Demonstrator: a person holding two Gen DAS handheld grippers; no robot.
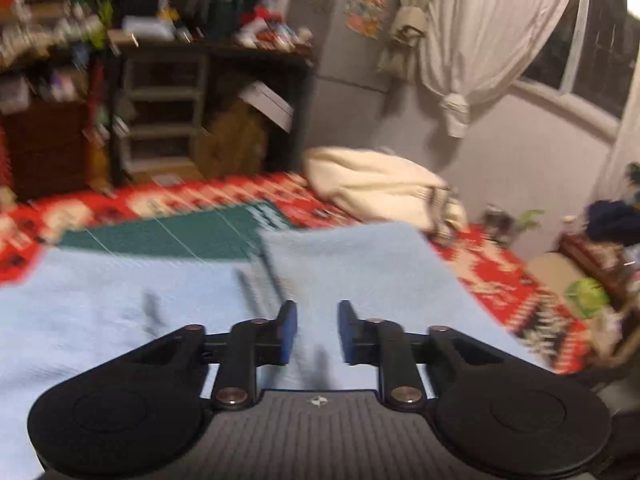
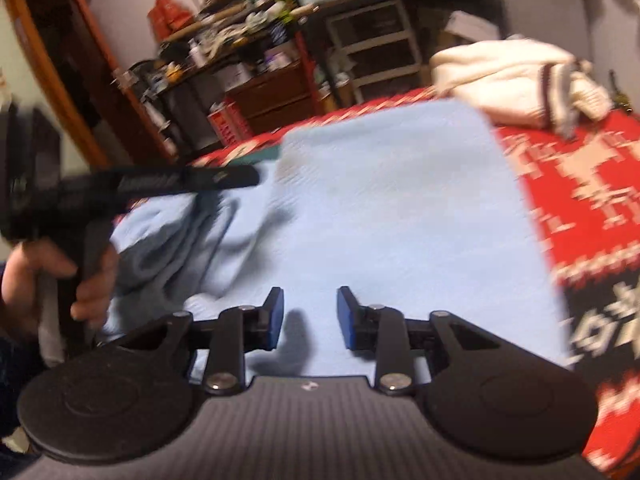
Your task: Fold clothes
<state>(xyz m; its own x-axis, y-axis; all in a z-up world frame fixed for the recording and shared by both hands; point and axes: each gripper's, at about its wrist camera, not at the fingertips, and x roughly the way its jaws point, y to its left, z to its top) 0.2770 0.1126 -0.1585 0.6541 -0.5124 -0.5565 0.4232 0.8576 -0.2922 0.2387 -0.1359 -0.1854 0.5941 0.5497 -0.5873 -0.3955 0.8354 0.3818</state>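
Note:
A light blue garment lies spread on a red patterned blanket, one part of it folded over with an edge running away from me. My left gripper hovers just over this cloth, open, with nothing between its blue pads. In the right wrist view the same blue garment fills the middle and is bunched into folds at its left side. My right gripper is open above its near edge and holds nothing. The left gripper shows side-on at the left, held by a hand above the bunched folds.
A cream sweater lies heaped at the far edge of the blanket. A green cutting mat shows beyond the blue cloth. Cluttered shelves and drawers stand behind, with a tied curtain and window to the right.

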